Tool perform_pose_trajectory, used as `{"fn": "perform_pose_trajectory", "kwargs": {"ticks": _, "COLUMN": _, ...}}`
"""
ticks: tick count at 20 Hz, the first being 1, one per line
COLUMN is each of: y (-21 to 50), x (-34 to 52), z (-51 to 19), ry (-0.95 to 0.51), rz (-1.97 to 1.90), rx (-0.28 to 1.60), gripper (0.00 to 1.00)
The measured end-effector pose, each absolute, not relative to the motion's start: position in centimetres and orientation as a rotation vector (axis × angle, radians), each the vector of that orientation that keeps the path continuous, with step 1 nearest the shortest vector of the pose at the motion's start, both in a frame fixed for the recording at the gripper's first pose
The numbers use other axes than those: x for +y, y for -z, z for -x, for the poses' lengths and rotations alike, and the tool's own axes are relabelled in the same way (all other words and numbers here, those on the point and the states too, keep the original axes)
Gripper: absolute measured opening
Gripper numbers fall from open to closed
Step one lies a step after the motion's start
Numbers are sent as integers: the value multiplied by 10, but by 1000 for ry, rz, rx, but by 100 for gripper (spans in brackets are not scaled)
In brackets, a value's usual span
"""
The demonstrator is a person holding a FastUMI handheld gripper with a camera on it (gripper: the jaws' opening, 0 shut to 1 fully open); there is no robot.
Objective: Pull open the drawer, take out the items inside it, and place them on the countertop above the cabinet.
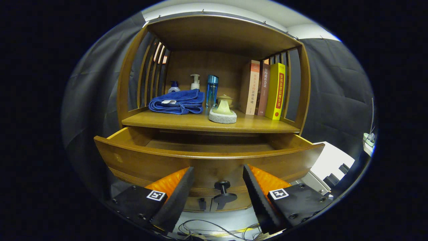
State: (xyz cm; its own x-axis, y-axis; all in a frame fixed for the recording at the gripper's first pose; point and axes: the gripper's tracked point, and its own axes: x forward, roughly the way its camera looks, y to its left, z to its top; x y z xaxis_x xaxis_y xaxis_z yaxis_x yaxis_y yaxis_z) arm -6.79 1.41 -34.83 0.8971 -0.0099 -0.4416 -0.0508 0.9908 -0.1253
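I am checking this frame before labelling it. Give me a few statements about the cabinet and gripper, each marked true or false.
1. The curved wooden drawer is pulled open. True.
2. The gripper is shut on the dark round drawer knob. False: its fingers stand apart, the knob between them, untouched.
3. The folded blue towel lies on the wooden countertop. True.
4. The yellow book lies flat. False: it stands upright.
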Motion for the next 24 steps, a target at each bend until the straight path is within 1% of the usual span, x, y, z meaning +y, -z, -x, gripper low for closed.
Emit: {"fn": "perform_pose_trajectory", "kwargs": {"ticks": 24, "y": 377, "x": 16, "z": 5, "ry": 17, "rz": 127, "rx": 481, "gripper": 97}}
